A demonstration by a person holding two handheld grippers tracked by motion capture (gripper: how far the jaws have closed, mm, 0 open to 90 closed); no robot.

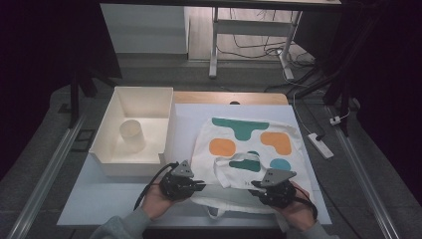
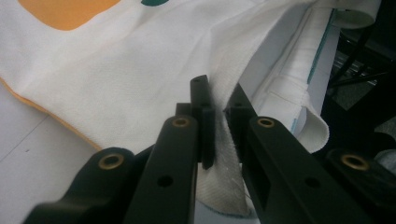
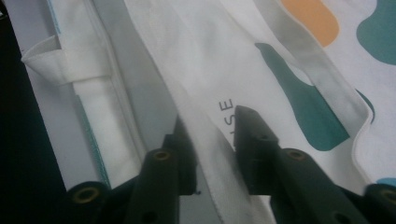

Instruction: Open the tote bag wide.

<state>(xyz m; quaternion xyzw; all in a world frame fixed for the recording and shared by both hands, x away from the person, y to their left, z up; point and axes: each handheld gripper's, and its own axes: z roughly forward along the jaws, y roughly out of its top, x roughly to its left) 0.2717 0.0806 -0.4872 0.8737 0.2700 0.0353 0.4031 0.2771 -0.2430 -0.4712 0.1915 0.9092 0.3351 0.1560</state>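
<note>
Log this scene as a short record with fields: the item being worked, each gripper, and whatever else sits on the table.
item: white tote bag with teal and orange shapes, lying flat on the table
left gripper: shut on the bag's near edge, cloth pinched between its pads
right gripper: jaws either side of the bag's opening hem, cloth between them; contact with the pads not certain
handle: one strap lies across the print
bin: white open bin to the left of the bag
cup: pale cup inside the bin
</note>
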